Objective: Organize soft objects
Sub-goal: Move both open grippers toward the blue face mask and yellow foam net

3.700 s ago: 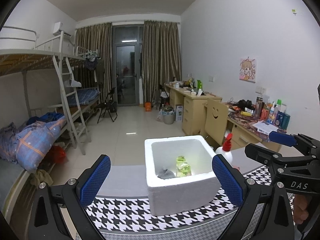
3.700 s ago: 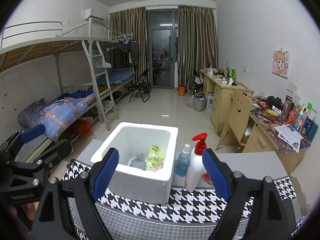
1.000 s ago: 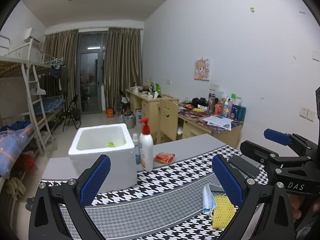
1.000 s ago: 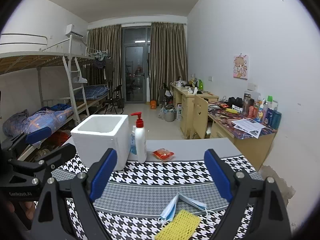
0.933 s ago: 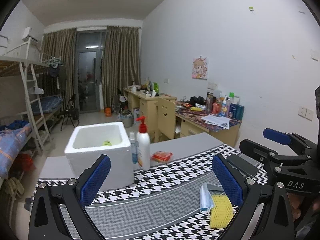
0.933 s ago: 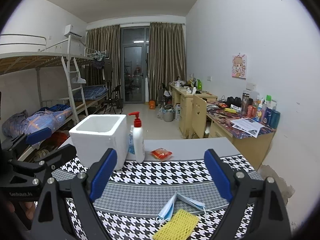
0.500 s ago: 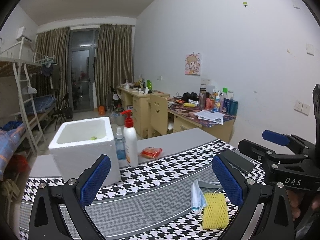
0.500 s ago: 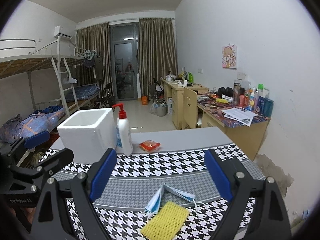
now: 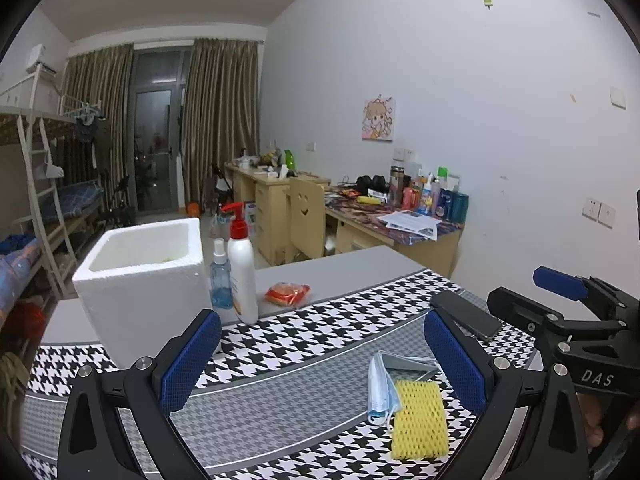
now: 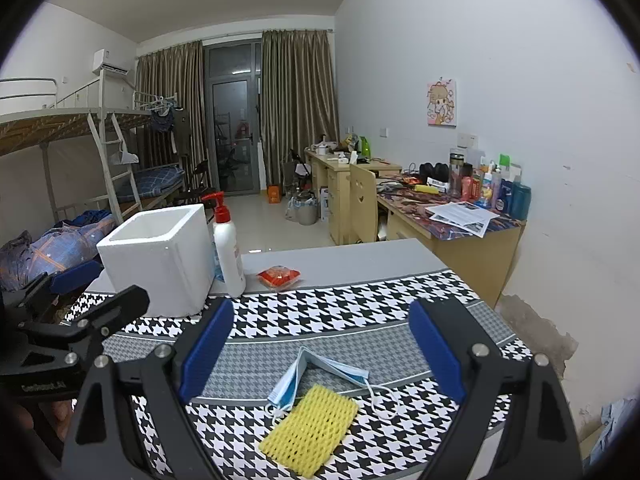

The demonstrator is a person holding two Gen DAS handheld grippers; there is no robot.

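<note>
At the far left of the surface (image 10: 360, 258), a white foam box (image 9: 148, 280) is seen standing upright with its top open; something small and greenish shows just inside its far wall, though it cannot be made out. Just right of the box a small clear blue spray bottle (image 9: 220, 276) is placed, and touching it on the right a white pump bottle (image 9: 242, 272) with a red head stands upright. Further right, on the bare grey strip, an orange-red packet (image 9: 287, 293) is laid flat, apart from the bottles.

The left claw (image 9: 320, 364) is held wide open above the houndstooth cloth (image 9: 312, 332), with nothing between its blue pads (image 9: 186, 360).

Near the right end of the cloth, a folded pale blue face mask (image 10: 316, 372) is found lying flat, and a yellow foam net sleeve (image 10: 310, 422) is laid on its near edge, touching it. Both are seen low between the fingers of the right claw (image 10: 320, 352), which is likewise spread wide and grips nothing; it hangs above them without contact. A dark phone (image 9: 466, 314) is laid flat beyond the mask, toward the right edge of the surface.
</note>
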